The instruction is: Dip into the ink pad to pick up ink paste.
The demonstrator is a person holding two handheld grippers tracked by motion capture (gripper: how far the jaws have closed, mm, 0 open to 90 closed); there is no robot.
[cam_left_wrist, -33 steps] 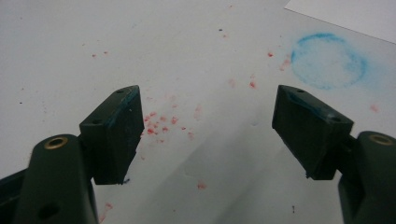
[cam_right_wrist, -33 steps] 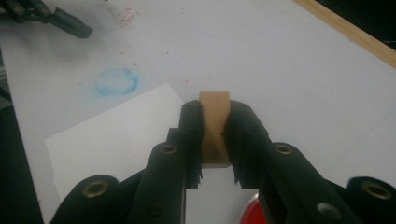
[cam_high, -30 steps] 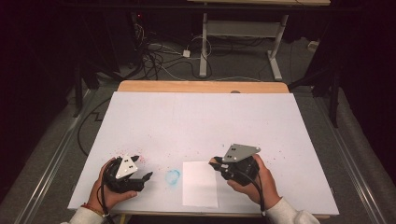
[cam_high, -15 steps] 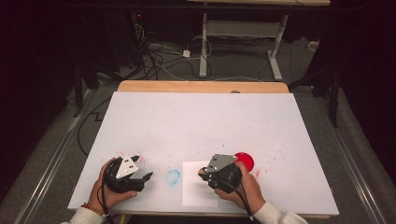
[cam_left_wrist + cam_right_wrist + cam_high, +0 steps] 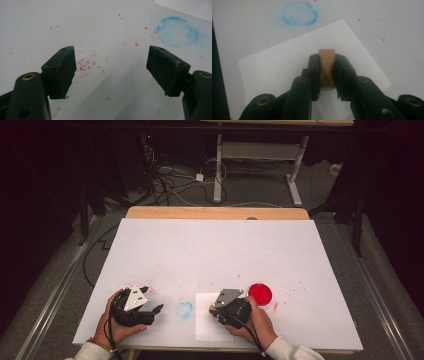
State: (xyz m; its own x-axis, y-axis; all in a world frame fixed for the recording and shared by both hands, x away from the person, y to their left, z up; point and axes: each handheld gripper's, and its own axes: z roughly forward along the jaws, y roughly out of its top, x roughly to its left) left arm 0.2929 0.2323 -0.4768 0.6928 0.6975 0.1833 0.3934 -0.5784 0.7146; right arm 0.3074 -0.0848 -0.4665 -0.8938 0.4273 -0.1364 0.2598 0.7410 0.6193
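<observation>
- A small tan wooden block (image 5: 326, 71), likely a stamp, is clamped between the closed jaws of the right gripper (image 5: 223, 309) and is held over the white rectangular sheet of paper (image 5: 210, 326), at about 5 o'clock on the white table top (image 5: 220, 250).
- The left gripper (image 5: 153, 312) rests near 7 o'clock with its jaws spread wide and nothing between them.
- A smeared print could result if the block is pressed down tilted or dragged sideways, since the loose paper is not pinned by the left gripper.
- The sheet could slide or lift with the block, inked faces tending to stick.
- The mark could be set off-centre or over the sheet's edge.
- The round red ink pad (image 5: 260, 294), just beside the right hand at 1 o'clock of it, could be knocked.
- Compared with a second ago, the right gripper is seen lower and shifted leftward over the paper, the red pad is now uncovered, and the left gripper is unchanged beside the blue ring stain (image 5: 184, 309).
</observation>
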